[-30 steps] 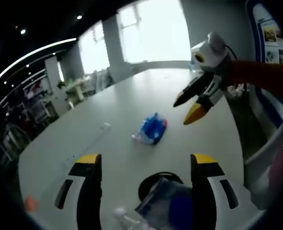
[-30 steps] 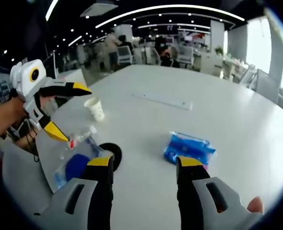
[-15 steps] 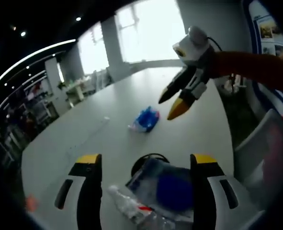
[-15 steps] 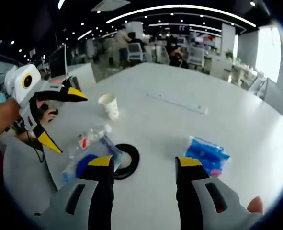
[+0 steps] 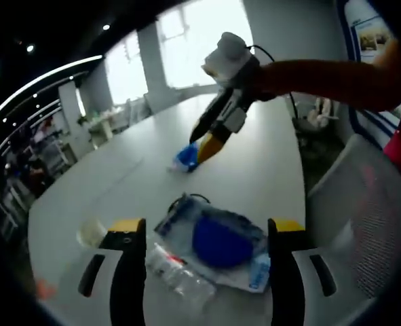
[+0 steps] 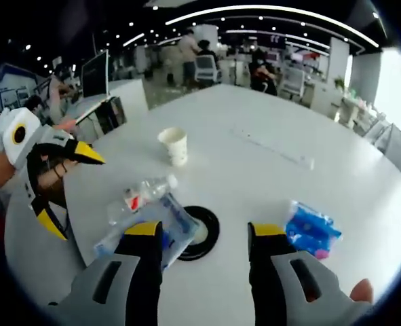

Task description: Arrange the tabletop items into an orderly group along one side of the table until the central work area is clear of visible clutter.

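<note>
Both grippers, left (image 5: 200, 234) and right (image 6: 200, 234), spread empty over a smooth white desk (image 6: 254, 163) with a crinkly clear pouch (image 5: 217, 244), plastic bottle (image 6: 138, 198) and paper cup (image 6: 175, 145).

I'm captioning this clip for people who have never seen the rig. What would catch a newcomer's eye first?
Probably the right tongs, jaws open, yellow tips poised just above the blue packet far out on the white table. Next, the cluster near the table's edge: a clear bag with a blue thing inside, a plastic bottle lying beside it and a black ring partly under the bag. A paper cup stands upright further in.
</note>
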The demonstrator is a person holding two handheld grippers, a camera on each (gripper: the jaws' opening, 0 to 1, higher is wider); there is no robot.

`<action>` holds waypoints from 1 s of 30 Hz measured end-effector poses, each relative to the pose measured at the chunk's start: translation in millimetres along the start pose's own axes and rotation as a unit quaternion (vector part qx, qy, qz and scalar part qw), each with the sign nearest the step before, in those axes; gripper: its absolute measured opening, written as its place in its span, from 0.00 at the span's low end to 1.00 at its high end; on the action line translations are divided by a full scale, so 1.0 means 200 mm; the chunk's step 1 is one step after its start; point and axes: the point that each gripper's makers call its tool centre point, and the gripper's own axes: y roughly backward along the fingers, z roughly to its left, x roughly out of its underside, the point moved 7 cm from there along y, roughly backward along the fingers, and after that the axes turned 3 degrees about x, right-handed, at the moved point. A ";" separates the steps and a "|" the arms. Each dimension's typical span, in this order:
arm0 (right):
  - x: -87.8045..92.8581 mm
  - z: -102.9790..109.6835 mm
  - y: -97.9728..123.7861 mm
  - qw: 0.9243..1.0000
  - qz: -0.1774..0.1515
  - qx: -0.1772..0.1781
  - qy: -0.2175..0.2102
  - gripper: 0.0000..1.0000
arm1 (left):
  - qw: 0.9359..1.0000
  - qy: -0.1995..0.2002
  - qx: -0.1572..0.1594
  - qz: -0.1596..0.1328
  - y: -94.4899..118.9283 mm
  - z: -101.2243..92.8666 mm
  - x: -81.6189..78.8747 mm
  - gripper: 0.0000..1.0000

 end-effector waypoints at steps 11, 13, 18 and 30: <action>-0.03 0.07 -0.12 0.999 0.019 -0.026 0.026 0.49 | 1.000 0.028 0.007 0.003 0.03 -0.15 0.07 0.69; -0.04 0.08 -0.16 0.999 0.026 -0.034 0.031 0.49 | 0.999 0.039 0.002 -0.001 0.04 -0.16 0.08 0.68; -0.04 0.10 -0.24 0.996 0.054 -0.049 0.058 0.48 | 0.998 0.058 -0.005 -0.003 0.05 -0.18 0.11 0.68; -0.04 0.14 -0.41 0.983 0.111 -0.084 0.117 0.43 | 0.998 0.047 0.015 0.039 0.01 -0.27 0.20 0.65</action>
